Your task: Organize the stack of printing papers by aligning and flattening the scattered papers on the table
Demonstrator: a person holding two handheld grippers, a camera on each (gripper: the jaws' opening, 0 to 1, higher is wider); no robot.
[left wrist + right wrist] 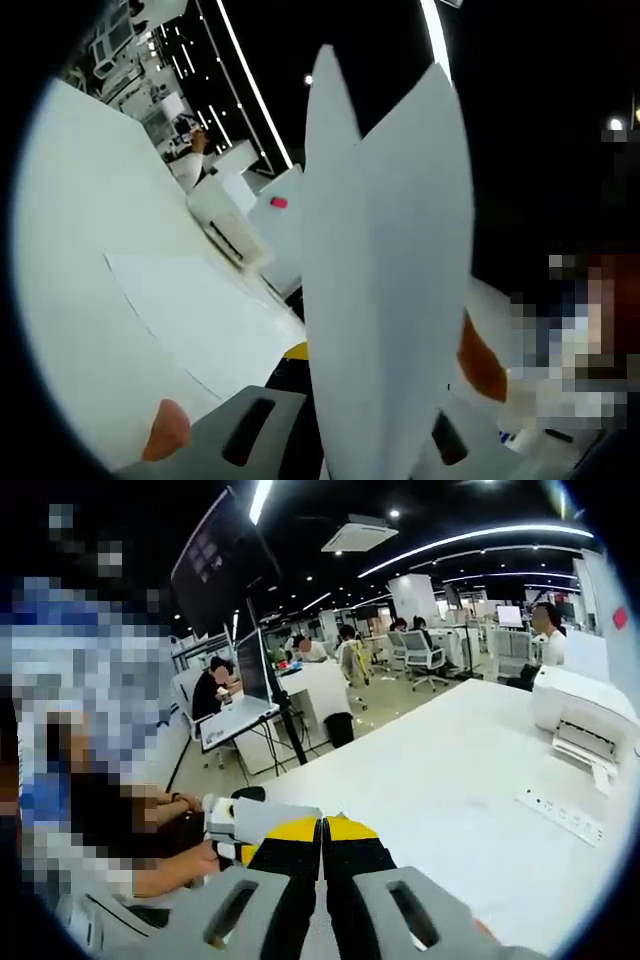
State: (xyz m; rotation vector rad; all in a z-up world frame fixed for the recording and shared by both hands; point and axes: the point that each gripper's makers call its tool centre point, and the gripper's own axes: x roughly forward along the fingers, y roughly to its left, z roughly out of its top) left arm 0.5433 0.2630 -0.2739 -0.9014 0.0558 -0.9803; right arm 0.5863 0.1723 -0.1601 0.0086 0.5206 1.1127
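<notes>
The left hand-held gripper (385,455) clamps a sheaf of printing papers (385,270) upright above the white tabletop (80,230), its top corners fanned apart; one loose sheet (200,315) lies flat beside the printer (228,228). The right hand-held gripper (322,880) has its yellow-tipped jaws pressed together on nothing visible. Gripped at one edge only, the uneven sheaf could buckle or shed sheets when lowered.
</notes>
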